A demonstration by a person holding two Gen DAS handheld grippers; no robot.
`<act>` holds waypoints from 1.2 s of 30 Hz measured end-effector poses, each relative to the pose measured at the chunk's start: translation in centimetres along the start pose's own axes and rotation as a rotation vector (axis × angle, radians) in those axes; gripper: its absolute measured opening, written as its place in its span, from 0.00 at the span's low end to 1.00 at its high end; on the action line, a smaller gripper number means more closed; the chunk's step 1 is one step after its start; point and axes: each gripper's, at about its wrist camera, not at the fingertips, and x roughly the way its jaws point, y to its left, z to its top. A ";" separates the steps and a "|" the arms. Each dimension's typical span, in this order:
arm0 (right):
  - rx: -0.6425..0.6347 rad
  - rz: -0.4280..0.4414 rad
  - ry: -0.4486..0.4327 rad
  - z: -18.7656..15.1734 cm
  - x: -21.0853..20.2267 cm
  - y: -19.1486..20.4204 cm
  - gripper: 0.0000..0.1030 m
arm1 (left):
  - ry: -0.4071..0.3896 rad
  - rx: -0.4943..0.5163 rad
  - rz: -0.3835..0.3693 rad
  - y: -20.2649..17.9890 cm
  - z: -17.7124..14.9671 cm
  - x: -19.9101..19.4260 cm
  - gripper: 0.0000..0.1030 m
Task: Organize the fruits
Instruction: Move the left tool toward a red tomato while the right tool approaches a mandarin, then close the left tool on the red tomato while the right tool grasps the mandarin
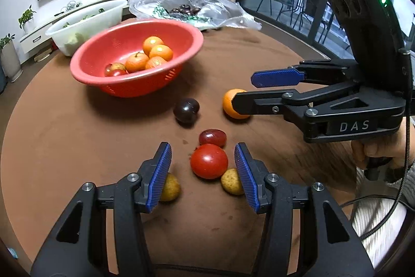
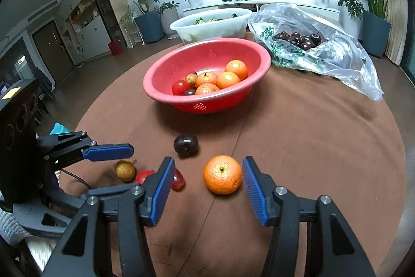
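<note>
Two pairs of tongs work over the round brown cloth-covered surface (image 2: 311,147), each spread and holding nothing. The left tongs (image 1: 202,170), with their ribbed blue pads apart, are lined up on the round red tomato (image 1: 209,161), which sits between the pads but appears untouched by either. The right tongs (image 2: 206,186) bracket the loose orange mandarin (image 2: 222,174) in the same way, with a visible gap on the left pad's side and the right pad close to the peel. The red plastic colander bowl (image 2: 160,92), farther back on the surface, already carries several mandarins and a few small red fruits, so the step in hand looks like gripping these two pieces and carrying them there. For the left side the crowding matters: a small dark-red oblong fruit (image 1: 212,137) touches the tomato's far side, a speckled yellow-brown round fruit (image 1: 231,181) lies against the right pad, and another (image 1: 171,187) sits behind the left pad. Centring the pads on the tomato's widest part before closing should keep these neighbours from being nudged away. A gentle squeeze suits the soft tomato; the mandarin will take firmer pressure. The dark purple plum (image 1: 186,107) lies apart, between the bowl and both targets, and should be passed over, not swept.
</note>
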 end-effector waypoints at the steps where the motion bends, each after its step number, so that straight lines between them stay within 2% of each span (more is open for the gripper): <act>1: -0.002 0.000 0.001 0.0 0.0 0.1 0.56 | 0.003 0.002 -0.002 -0.1 -0.2 0.0 0.47; 4: -0.006 -0.004 0.004 -0.1 0.1 0.3 0.61 | 0.019 -0.001 -0.002 -0.1 0.0 0.7 0.47; 17: -0.002 -0.032 0.056 -0.5 1.6 -0.1 0.61 | 0.029 0.020 -0.038 -0.5 0.5 1.8 0.47; 21: 0.003 -0.039 0.065 -0.5 2.0 -0.3 0.61 | 0.031 0.044 -0.028 -0.7 0.5 2.1 0.41; 26: 0.006 -0.048 0.080 -0.6 2.4 -0.5 0.61 | 0.035 0.024 -0.035 -0.1 0.4 2.1 0.31; 29: 0.007 -0.051 0.087 -0.5 2.7 -0.6 0.59 | 0.036 0.029 -0.035 0.0 0.3 2.1 0.30; 32: 0.008 -0.050 0.094 -0.6 2.8 -0.7 0.50 | 0.034 0.031 -0.035 -0.1 0.2 2.0 0.30; 34: 0.016 -0.042 0.097 -0.7 2.8 -0.9 0.39 | 0.035 0.026 -0.036 0.0 0.2 2.0 0.30; 36: 0.023 -0.036 0.096 -0.7 2.7 -1.1 0.39 | 0.035 0.027 -0.037 0.0 0.2 1.9 0.29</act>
